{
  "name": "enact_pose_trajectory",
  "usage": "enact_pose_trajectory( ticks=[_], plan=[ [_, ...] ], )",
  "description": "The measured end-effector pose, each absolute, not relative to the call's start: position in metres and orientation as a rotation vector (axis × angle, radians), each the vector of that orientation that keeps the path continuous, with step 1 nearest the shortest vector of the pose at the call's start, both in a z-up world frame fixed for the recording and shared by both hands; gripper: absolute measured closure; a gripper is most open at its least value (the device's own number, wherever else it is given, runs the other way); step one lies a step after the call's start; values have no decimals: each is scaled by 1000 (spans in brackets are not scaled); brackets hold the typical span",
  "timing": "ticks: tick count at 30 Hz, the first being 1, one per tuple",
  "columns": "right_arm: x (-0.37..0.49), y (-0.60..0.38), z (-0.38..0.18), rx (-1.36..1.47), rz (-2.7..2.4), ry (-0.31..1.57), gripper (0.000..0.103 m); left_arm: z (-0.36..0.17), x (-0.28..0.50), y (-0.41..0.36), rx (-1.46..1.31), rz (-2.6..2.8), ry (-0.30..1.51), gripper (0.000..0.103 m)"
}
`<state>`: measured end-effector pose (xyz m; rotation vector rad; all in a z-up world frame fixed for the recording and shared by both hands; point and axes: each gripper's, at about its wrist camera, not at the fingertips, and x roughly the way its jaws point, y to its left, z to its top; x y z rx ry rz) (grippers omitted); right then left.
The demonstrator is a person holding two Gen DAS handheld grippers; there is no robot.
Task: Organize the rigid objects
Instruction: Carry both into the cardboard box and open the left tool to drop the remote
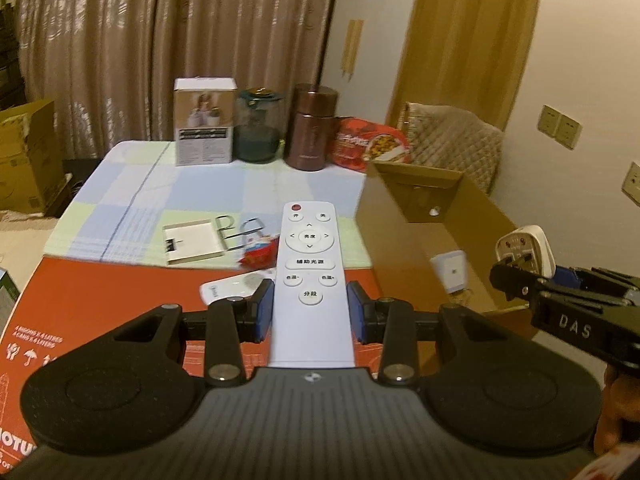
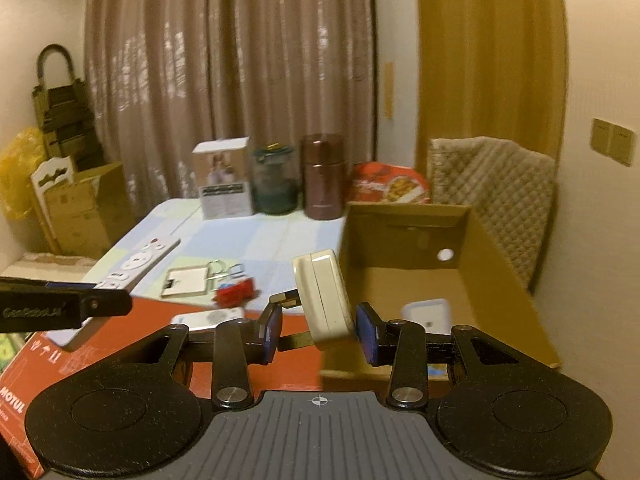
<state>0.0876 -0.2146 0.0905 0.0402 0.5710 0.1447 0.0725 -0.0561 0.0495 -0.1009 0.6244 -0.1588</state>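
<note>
My left gripper (image 1: 310,314) is shut on a white remote control (image 1: 310,264) and holds it above the red carton (image 1: 112,300). My right gripper (image 2: 320,334) is shut on a cream wall plug adapter (image 2: 324,300) with metal prongs, held just left of the open cardboard box (image 2: 496,256). The adapter also shows in the left wrist view (image 1: 524,248), at the box's (image 1: 392,248) right side. A white item (image 2: 428,312) lies inside the box. On the table lie a small white box (image 1: 192,242), metal clips (image 1: 238,228), a red item (image 1: 260,254) and a second white remote (image 1: 228,286).
At the back of the checked tablecloth (image 1: 132,196) stand a white product box (image 1: 204,124), a glass jar (image 1: 258,126), a brown canister (image 1: 312,128) and a red food pack (image 1: 372,144). A quilted chair (image 1: 456,140) stands behind the cardboard box. Cartons (image 2: 76,204) stand on the floor at left.
</note>
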Motion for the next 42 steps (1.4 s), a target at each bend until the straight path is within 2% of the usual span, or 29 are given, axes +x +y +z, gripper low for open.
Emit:
enact_pose_trajectory(
  ticks=[19, 29, 42],
  plan=[
    [101, -328, 108, 70, -27, 580, 66, 60, 112, -163, -47, -360, 642, 70],
    [123, -349, 87, 83, -28, 628, 66, 39, 142, -206, 4, -396, 690, 70],
    [138, -358, 72, 94, -32, 660, 66, 23, 169, -221, 29, -395, 723, 70]
  ],
)
